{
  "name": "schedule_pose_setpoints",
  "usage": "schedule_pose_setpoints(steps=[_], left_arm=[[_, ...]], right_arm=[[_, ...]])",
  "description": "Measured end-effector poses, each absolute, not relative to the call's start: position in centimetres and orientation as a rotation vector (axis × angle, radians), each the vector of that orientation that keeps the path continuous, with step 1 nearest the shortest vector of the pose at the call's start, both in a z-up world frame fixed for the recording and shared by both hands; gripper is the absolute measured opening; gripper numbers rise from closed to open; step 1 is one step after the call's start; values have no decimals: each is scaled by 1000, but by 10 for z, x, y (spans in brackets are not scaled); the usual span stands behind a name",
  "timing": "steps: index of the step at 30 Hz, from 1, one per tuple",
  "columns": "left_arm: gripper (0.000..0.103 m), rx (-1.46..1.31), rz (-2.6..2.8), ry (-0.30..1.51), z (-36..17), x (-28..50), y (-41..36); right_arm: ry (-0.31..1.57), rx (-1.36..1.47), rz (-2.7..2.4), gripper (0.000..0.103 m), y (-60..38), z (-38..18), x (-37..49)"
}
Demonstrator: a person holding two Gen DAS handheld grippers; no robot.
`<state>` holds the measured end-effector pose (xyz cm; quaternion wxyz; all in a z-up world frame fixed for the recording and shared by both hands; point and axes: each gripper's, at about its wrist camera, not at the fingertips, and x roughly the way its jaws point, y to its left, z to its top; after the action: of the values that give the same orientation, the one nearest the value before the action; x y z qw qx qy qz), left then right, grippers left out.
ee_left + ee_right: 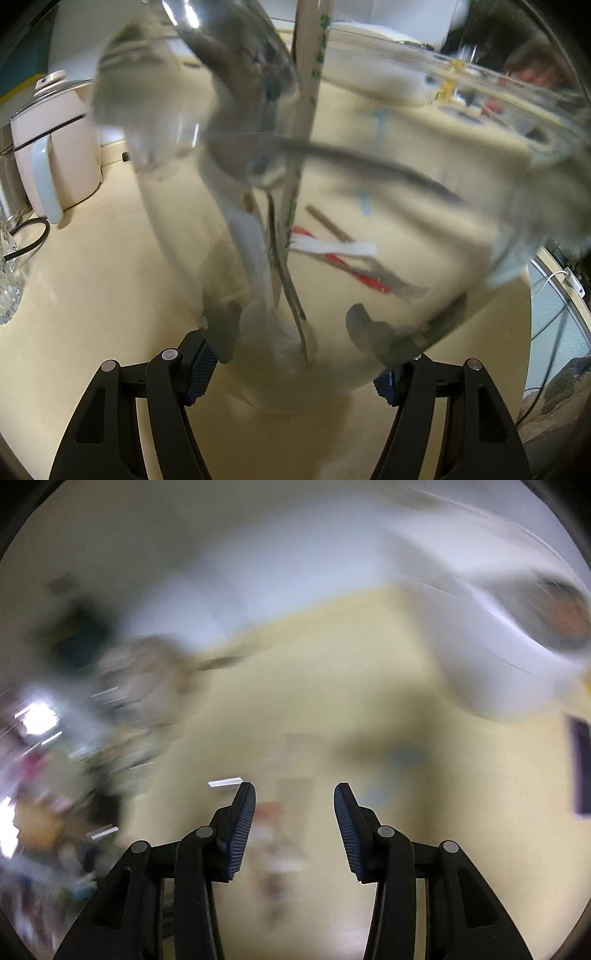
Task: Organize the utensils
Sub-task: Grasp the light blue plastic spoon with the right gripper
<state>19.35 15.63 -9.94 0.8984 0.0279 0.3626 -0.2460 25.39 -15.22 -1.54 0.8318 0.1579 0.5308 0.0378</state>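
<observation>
Midway: glass partly loaded, loose pieces still on the counter.

Your left gripper [291, 369] is clamped on the base of the clear glass [332, 206], tilted over the cream counter [92, 295]; a spoon [251, 122] and a pale paper-sleeved stick [308, 92] already stand inside. Seen through the glass, a red-and-white wrapped item [340, 254] and a brown stick [328, 223] lie beyond, seemingly unsorted. Your right gripper [294, 819] is empty, jaws parted, over the counter; its view is too blurred to name anything below.
</observation>
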Motion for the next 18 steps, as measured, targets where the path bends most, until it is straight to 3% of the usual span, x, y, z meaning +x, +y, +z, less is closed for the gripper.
schedule_pose_setpoints(steps=[4, 8, 18], left_arm=[[73, 55, -508, 753, -99, 193, 156], [73, 52, -510, 758, -101, 193, 153], [73, 51, -514, 757, -102, 191, 155]], right_arm=[[1260, 470, -25, 45, -189, -73, 281], [1325, 422, -108, 45, -181, -104, 308], [1288, 258, -196, 47, -139, -113, 354]])
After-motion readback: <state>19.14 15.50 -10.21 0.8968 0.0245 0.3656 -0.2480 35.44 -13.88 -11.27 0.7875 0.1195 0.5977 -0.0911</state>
